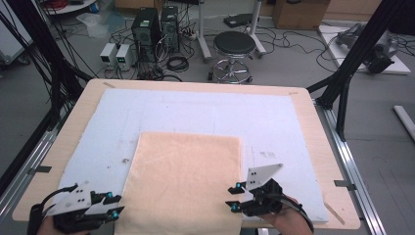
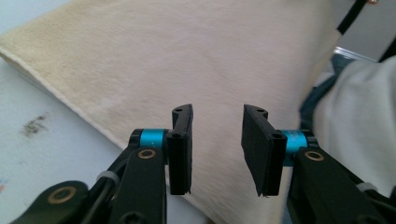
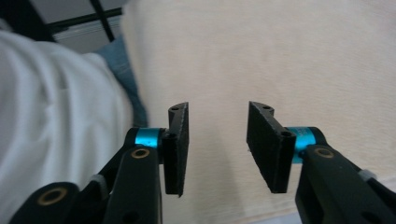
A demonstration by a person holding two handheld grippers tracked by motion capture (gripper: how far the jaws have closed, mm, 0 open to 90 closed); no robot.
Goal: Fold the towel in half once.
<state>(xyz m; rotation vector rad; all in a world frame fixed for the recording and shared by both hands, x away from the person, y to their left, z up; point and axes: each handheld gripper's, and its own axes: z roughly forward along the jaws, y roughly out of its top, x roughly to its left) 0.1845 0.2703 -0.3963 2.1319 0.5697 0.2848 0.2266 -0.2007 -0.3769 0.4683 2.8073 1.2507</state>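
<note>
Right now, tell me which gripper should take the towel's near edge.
Either, probably: the left gripper and right gripper both stand open over the towel, one at each near corner.

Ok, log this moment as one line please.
towel: flat on table | left tongs: open, empty, at near-left edge | right tongs: open, empty, at near-right edge
</note>
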